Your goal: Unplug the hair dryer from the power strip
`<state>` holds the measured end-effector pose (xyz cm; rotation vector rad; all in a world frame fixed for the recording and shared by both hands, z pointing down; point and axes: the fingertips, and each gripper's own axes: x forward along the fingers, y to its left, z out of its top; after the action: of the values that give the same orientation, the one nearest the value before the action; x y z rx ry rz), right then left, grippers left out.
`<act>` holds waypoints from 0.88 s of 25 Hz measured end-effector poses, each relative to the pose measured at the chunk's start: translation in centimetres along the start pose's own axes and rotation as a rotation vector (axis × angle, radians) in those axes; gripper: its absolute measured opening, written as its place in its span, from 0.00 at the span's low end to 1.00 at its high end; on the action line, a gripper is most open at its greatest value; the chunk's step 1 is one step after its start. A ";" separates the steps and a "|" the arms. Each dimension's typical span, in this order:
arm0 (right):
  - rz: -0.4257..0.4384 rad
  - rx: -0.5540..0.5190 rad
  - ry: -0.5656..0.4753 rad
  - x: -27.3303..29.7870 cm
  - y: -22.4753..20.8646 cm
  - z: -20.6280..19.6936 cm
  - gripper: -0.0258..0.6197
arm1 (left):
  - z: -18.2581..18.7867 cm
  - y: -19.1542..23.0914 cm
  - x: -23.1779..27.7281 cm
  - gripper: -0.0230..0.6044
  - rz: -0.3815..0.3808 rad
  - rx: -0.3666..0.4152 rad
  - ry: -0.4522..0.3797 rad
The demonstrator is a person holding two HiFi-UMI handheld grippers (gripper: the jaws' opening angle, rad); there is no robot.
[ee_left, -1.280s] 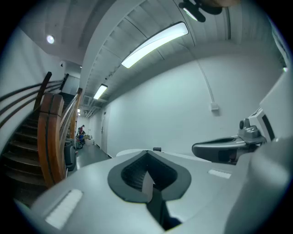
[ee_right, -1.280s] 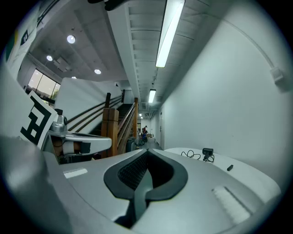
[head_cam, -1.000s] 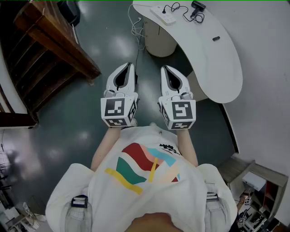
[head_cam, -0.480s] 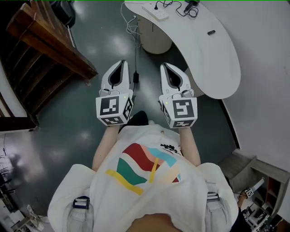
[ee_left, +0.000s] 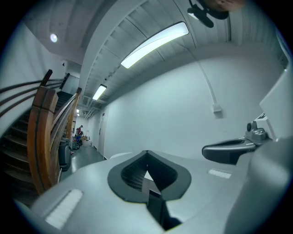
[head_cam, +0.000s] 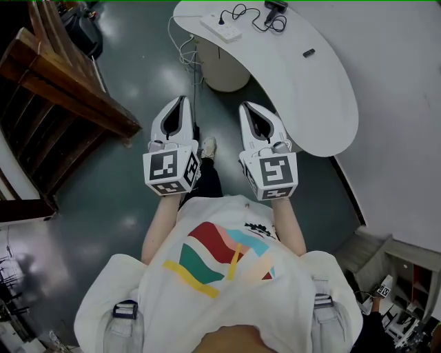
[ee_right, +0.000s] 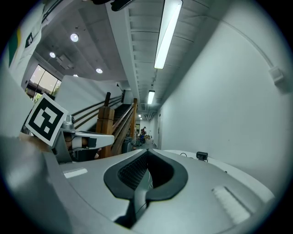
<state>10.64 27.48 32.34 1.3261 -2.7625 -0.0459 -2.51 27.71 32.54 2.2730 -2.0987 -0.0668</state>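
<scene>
since a second ago the white table (head_cam: 324, 103) has slid left and further into the head view, and a shoe (head_cam: 209, 146) now shows between your grippers. you look to be walking toward the table and are not yet within reach. the power strip (head_cam: 220, 27) lies at the table's far end. the dark hair dryer (head_cam: 275, 7) sits near it, its cord (head_cam: 238, 11) looping between them, and the plug looks still seated. your left gripper (head_cam: 181, 101) and right gripper (head_cam: 247, 107) are level, side by side, each with jaws pressed together on nothing. only the head view shows the strip. the right gripper view catches the dryer as a small dark shape on the tabletop ahead. the left gripper view shows the wooden staircase (ee_left: 43, 137) and the right gripper, with no strip or dryer.
</scene>
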 end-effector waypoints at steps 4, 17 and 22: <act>-0.011 -0.014 -0.014 2.8 -1.3 0.2 0.06 | -0.5 0.8 3.3 0.03 -0.025 -0.016 -0.006; -0.033 -0.002 -0.005 18.6 -5.3 3.1 0.06 | 2.2 7.4 18.0 0.03 -0.091 0.009 0.004; -0.060 0.011 0.020 26.6 -7.1 3.0 0.06 | 2.1 11.9 24.7 0.03 -0.104 0.002 0.030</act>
<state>-0.69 2.30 30.44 1.4039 -2.7107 -0.0204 -12.52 2.11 31.22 2.3678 -1.9667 -0.0339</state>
